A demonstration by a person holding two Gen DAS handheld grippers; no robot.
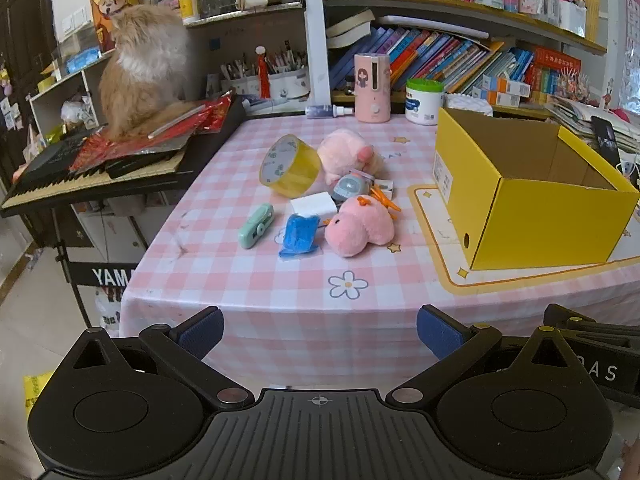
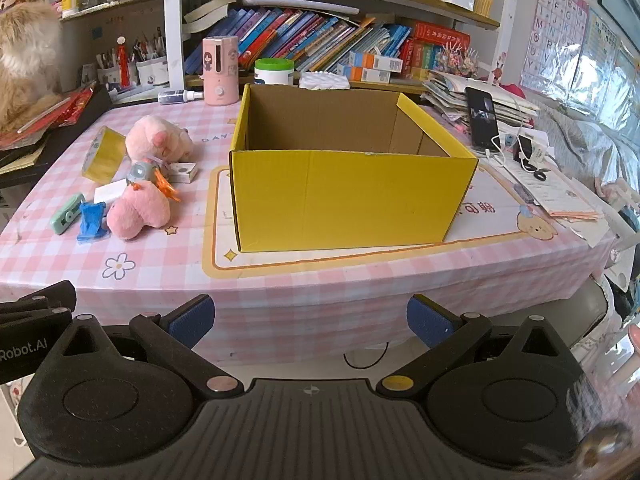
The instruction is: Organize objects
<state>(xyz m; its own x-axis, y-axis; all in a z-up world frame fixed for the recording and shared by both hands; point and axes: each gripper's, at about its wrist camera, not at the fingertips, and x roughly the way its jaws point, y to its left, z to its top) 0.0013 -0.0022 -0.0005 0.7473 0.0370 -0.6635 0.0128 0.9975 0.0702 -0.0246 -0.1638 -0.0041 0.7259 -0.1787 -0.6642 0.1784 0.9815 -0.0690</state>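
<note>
Left wrist view: the left gripper (image 1: 320, 334) hangs short of the surface (image 1: 248, 280), jaws spread wide and empty; the jumble of pink plush toy (image 1: 356, 228), tape roll (image 1: 290, 166) and blue packet (image 1: 298, 234) lies ahead of them, the yellow box (image 1: 532, 200) off to their right. Only here does a cat (image 1: 144, 68) show whole, and it could jump in. Right wrist view: the right gripper (image 2: 310, 320), equally wide and empty, faces the box squarely, its hollow bare; crowded toys risk a double grab.

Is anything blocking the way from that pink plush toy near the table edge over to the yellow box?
Nothing visible does. Bare tablecloth lies between the pink plush toy and the yellow box, whose top is open.
</note>
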